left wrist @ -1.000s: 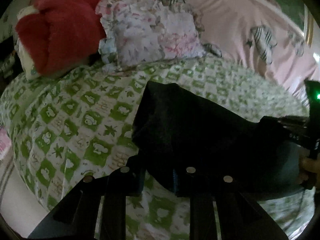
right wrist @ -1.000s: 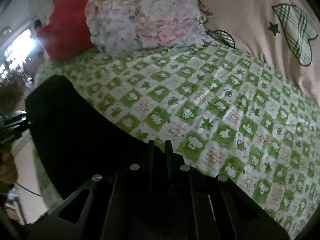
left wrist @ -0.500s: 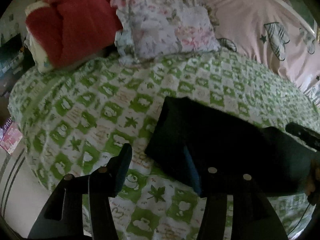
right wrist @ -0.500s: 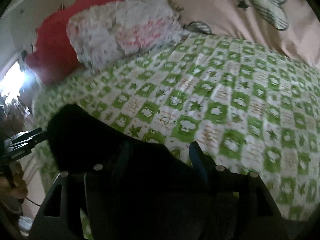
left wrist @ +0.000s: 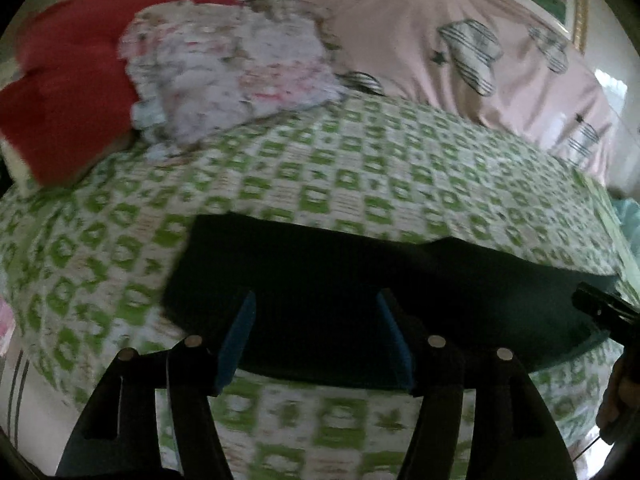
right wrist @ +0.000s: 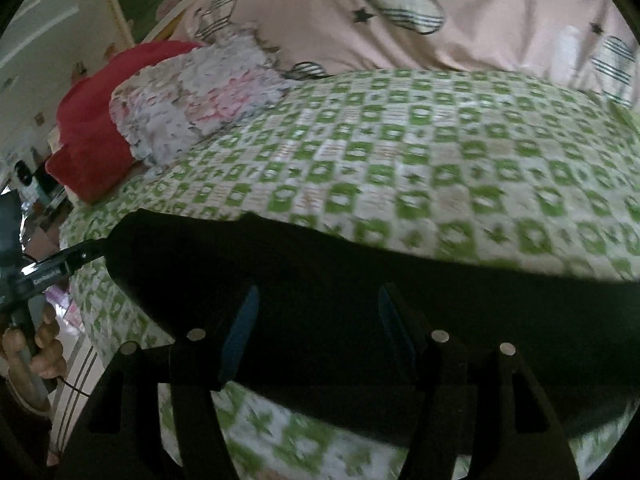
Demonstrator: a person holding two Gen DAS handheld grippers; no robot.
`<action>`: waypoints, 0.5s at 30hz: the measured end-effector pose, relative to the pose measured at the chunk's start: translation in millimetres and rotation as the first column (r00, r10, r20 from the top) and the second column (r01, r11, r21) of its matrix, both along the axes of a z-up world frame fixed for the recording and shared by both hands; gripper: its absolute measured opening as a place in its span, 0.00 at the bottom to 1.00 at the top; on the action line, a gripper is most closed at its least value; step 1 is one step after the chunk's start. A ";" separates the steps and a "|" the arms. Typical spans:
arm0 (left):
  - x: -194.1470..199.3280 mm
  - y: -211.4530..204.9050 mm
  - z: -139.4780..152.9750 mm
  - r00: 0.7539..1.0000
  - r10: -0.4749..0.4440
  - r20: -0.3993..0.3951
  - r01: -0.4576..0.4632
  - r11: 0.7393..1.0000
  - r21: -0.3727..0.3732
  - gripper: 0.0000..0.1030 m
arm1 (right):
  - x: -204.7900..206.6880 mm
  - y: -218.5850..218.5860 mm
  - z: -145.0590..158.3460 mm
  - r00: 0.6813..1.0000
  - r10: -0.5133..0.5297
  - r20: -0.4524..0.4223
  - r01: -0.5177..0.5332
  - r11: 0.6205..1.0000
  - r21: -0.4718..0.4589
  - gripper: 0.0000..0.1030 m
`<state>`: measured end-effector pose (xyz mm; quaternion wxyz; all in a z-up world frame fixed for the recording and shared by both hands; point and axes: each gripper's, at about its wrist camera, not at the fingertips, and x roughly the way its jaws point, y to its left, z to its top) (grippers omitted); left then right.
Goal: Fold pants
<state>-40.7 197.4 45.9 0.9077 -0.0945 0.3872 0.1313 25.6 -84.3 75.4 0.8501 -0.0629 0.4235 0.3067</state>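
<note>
**Both tools off the cloth, pants folded near the bed's front edge**

From the left: my left tool is spread wide with nothing between its blue pads; the gap frames the near edge of the dark pants without gripping them. In the right wrist view I can see that same tool from the side at the left end of the garment, though I cannot tell whether it touches the cloth there. The pants lie as a flat dark band along the front edge of the bed, on the green-checked sheet, and run toward the bed's right side. Well beyond them, toward the far left corner, sit a red blanket and a floral pillow, with a pink quilt across the far edge.

My right tool is likewise wide open and empty, hovering over the middle of the pants.

I judge one fold is laid down and released. The next move calls for choosing an end of the band, closing on the doubled layers together, and carrying it across so the edges line up.
</note>
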 end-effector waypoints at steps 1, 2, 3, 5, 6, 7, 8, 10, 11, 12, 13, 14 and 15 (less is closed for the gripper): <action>1.7 -5.0 -1.0 1.000 -0.012 -0.002 0.012 1.000 -0.002 0.61 | -3.6 -8.8 0.6 1.000 -0.016 0.001 0.016 1.000 0.005 0.62; 4.3 -12.0 -1.8 1.000 -0.027 -0.007 0.027 1.000 -0.003 0.62 | -6.7 -15.4 1.1 1.000 -0.029 0.001 0.029 1.000 0.008 0.62; 7.9 -19.9 -2.5 0.999 -0.046 -0.013 0.046 0.999 -0.005 0.62 | -9.4 -22.9 2.1 0.999 -0.044 0.004 0.044 0.999 0.012 0.62; 14.2 -34.0 -3.6 0.997 -0.080 -0.019 0.080 0.997 -0.006 0.62 | -15.1 -38.6 3.9 0.997 -0.077 0.012 0.077 0.997 0.018 0.62; 15.8 -39.7 -3.7 0.995 -0.094 -0.019 0.094 0.996 -0.006 0.62 | -17.7 -46.6 4.3 0.995 -0.094 0.012 0.094 0.995 0.021 0.64; 17.8 -46.2 -3.4 0.994 -0.112 -0.020 0.111 0.994 -0.006 0.63 | -19.2 -52.8 4.8 0.994 -0.108 0.010 0.108 0.994 0.021 0.68; 20.7 -52.8 -3.2 0.991 -0.131 -0.022 0.131 0.991 -0.006 0.64 | -21.0 -59.9 4.9 0.992 -0.125 0.007 0.125 0.992 0.022 0.70; 26.1 -67.3 -2.7 0.986 -0.165 -0.025 0.166 0.986 0.003 0.65 | -25.2 -76.8 5.1 0.986 -0.168 0.004 0.168 0.985 0.028 0.70; 28.2 -72.6 -2.1 0.983 -0.179 -0.026 0.179 0.984 0.008 0.65 | -27.2 -85.2 5.3 0.982 -0.189 0.004 0.189 0.982 0.028 0.70; 31.2 -80.2 -1.5 0.980 -0.198 -0.028 0.198 0.980 0.014 0.65 | -29.5 -91.7 5.4 0.979 -0.204 0.003 0.204 0.979 0.029 0.70; 34.4 -87.3 -1.2 0.976 -0.214 -0.030 0.215 0.976 0.019 0.65 | -32.5 -101.5 6.5 0.974 -0.225 0.004 0.225 0.974 0.032 0.70; 37.9 -94.3 -0.9 0.973 -0.231 -0.032 0.231 0.973 0.022 0.65 | -34.7 -107.3 7.3 0.971 -0.237 0.006 0.237 0.971 0.035 0.70; 40.5 -99.6 -0.8 0.969 -0.244 -0.034 0.245 0.969 0.023 0.65 | -37.4 -115.3 8.3 0.967 -0.255 0.008 0.255 0.966 0.038 0.70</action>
